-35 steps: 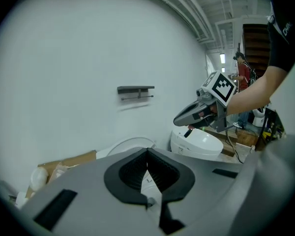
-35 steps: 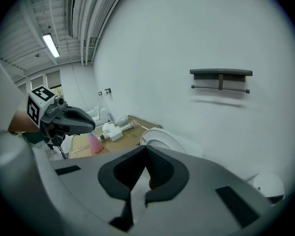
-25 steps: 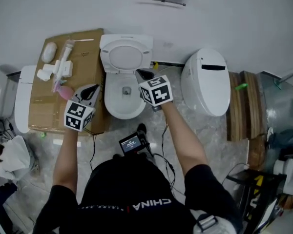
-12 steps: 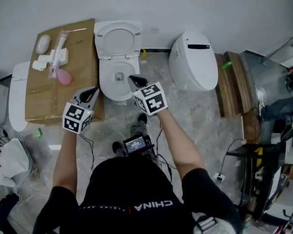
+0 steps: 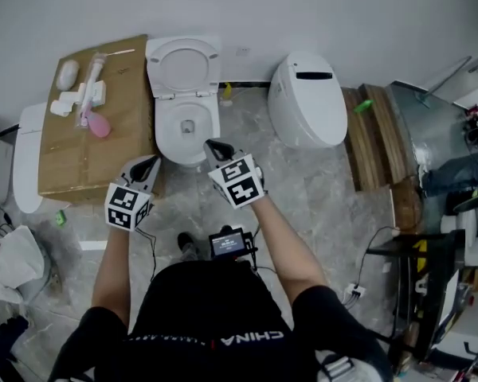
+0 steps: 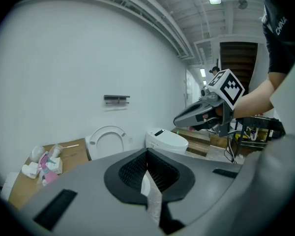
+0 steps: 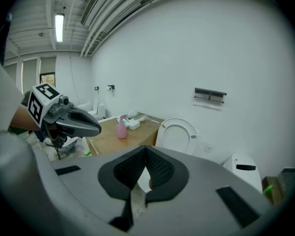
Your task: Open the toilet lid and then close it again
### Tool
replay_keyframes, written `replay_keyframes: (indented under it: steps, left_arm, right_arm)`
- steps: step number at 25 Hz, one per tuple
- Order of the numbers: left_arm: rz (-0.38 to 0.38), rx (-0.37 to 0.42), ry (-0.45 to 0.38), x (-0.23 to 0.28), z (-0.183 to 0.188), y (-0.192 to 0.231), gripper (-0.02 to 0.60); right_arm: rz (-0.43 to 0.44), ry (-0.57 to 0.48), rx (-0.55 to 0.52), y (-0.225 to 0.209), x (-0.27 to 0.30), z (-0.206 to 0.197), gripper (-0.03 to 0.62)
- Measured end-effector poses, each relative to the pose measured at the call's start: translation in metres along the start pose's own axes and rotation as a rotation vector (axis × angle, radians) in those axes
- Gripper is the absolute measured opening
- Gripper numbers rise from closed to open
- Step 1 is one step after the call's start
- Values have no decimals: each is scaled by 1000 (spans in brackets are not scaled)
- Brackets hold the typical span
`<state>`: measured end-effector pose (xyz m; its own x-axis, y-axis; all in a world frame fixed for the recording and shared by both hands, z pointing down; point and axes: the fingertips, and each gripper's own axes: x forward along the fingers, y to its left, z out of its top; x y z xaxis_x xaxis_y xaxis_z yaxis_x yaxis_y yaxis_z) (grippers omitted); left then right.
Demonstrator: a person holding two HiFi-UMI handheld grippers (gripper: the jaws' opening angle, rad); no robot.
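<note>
The toilet lid [image 5: 183, 65] is seen raised against the wall, behind the open bowl of the toilet [image 5: 164, 130]. The left tool [image 5: 150, 163] is held just left of the toilet's front. The right tool [image 5: 212, 146] is held at its front right edge, and both are pressed together, with nothing pinched.
</note>
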<state>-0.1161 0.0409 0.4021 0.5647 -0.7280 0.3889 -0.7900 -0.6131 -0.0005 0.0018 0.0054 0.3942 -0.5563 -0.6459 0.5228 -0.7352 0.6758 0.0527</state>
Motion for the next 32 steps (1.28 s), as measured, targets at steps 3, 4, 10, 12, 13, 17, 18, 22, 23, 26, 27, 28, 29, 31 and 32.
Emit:
replay_keyframes:
  steps: [3,4,10,12,13,17,18,22,23,26,27,28,29,31,32]
  left_arm:
    - [29,-15,9,6,1,-6,9]
    - [35,-17,10,8,2,-9,9]
    - [44,-7,20,22,14,-20,9]
    - [46,5,26,26,18,-21,9]
    - [44,11,29,28,19,-21,9]
    - [25,20,25,32,23,-27,9]
    - [26,19,25,33,23,-27,9]
    - [38,16,30,36,23,-25,9]
    - [40,12,25,36,24,-25,9]
    - [43,12,8,36,28,-23,9]
    - [43,15,9,37,28,-22,9]
    - [42,18,12,37,28,-22,9]
    - [42,19,14,38,28,-21,9]
    - [38,19,12,38,28,-22,9]
    - [34,17,10,39,29,-23,9]
  right_arm:
    - [13,12,-22,-9,-9,-14,14]
    - [21,13,-12,-13,-10,-17,14]
    - [42,-8,7,-31,-13,-13,14]
    - [48,-10,3,-33,-13,-12,14]
    - [50,-11,2,-33,-12,-12,14]
    - [52,-12,8,-37,-15,-14,14]
    - [51,-11,10,-38,-15,-14,14]
    - [54,-9,16,-42,-15,-15,14]
    - [58,-9,18,-41,-14,-15,14]
    - [69,-4,23,-40,-12,-16,14]
    - [72,-2,23,-40,-11,-16,14]
    - [74,-2,23,-40,-10,-16,14]
    - [76,-2,23,-40,-9,-15,14]
    - [79,-5,25,-41,-9,-14,14]
    - [80,-7,26,-42,-9,-14,14]
